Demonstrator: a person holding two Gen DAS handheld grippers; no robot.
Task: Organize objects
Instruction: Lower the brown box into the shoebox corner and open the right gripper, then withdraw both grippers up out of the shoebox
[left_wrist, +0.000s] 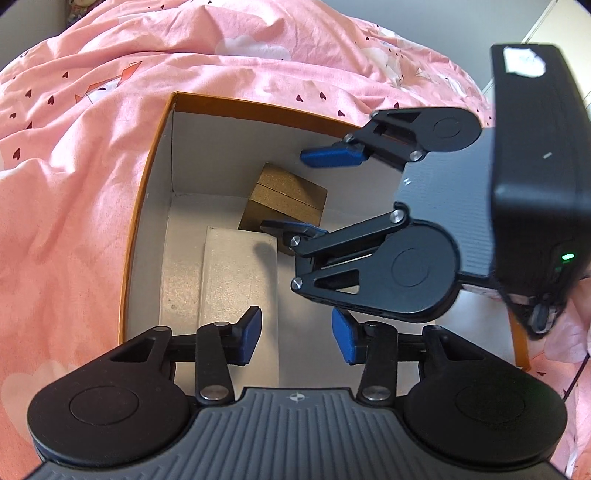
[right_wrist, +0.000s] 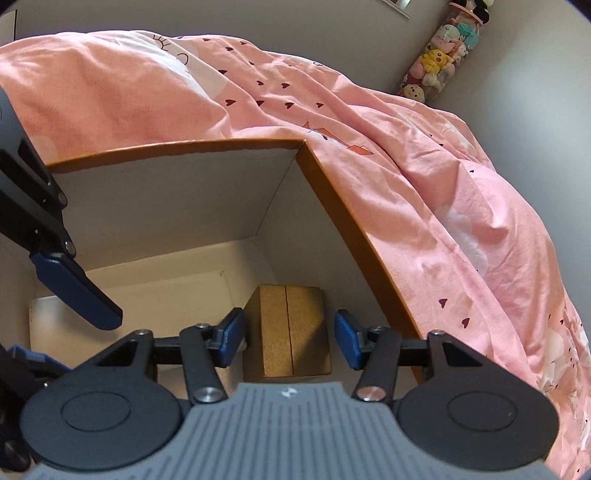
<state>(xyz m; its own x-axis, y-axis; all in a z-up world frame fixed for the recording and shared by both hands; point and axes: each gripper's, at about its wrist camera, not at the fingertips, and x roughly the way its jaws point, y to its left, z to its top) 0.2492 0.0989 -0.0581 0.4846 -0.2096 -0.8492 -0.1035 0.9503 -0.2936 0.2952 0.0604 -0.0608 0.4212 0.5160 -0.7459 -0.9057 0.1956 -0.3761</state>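
An open cardboard box with an orange rim (left_wrist: 146, 192) (right_wrist: 354, 229) and white walls lies on the bed. In its far corner stands a small gold box (left_wrist: 291, 192) (right_wrist: 288, 328). My right gripper (right_wrist: 290, 338) (left_wrist: 306, 192) reaches in and is open. The gold box sits between its blue pads, the right pad clearly apart from it. A flat white box (left_wrist: 229, 280) lies on the floor beside the gold one. My left gripper (left_wrist: 297, 336) hovers open over the white box's near end with nothing gripped. One of its fingers (right_wrist: 77, 291) shows at the left of the right wrist view.
A rumpled pink duvet (left_wrist: 92, 147) (right_wrist: 461, 206) with small dark hearts surrounds the box on all sides. A clear tube full of plush toys (right_wrist: 439, 55) stands against the grey wall behind the bed. Pale furniture (left_wrist: 550, 22) shows at the top right.
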